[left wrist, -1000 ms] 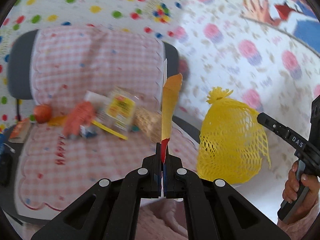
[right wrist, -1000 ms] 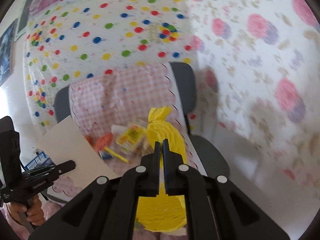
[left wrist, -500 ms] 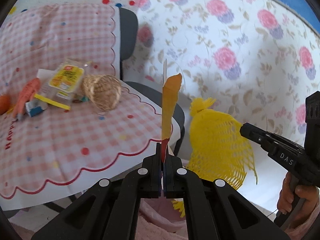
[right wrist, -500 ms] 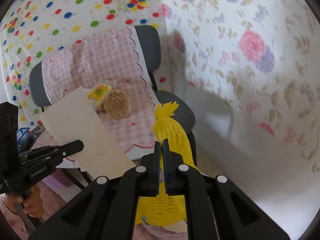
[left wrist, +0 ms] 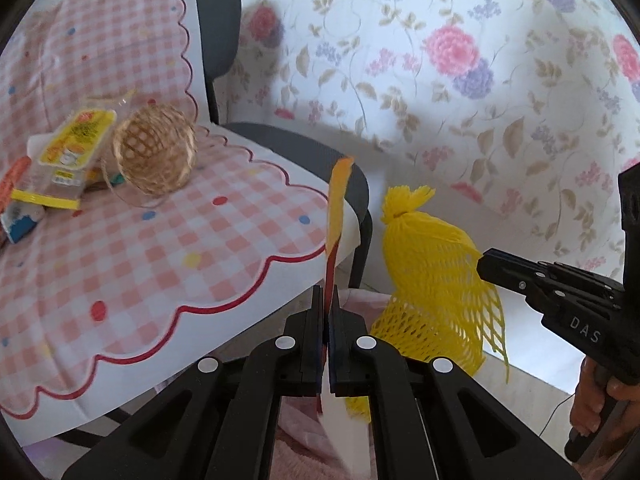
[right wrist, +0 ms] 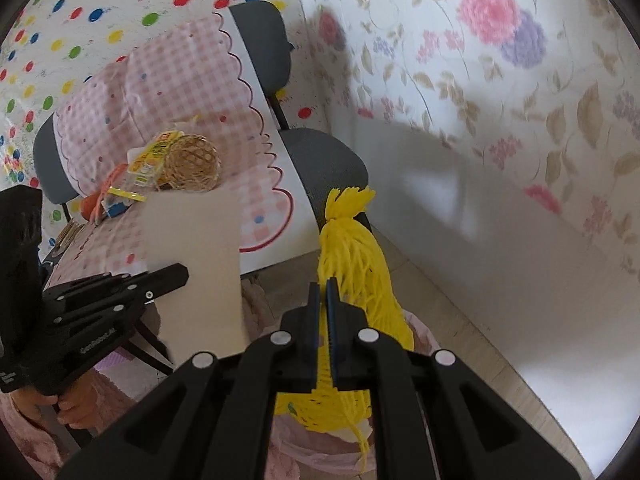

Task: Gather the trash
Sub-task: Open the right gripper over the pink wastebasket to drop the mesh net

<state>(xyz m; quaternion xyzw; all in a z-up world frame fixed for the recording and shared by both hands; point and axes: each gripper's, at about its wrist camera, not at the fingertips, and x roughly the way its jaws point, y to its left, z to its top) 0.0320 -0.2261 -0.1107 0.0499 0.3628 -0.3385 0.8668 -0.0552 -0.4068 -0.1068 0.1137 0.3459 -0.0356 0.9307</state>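
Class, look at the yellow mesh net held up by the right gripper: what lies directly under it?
Under the yellow mesh net shows a pink bag rim. The net and the right gripper hide what is inside the bag.

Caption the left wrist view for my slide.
Left claw pinches a card edge-on; right claw holds yellow netting beside the chair.

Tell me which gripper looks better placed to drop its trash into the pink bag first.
Probably the right gripper: its yellow net already hangs down over the pink bag. The left gripper holds its flat card upright, higher.
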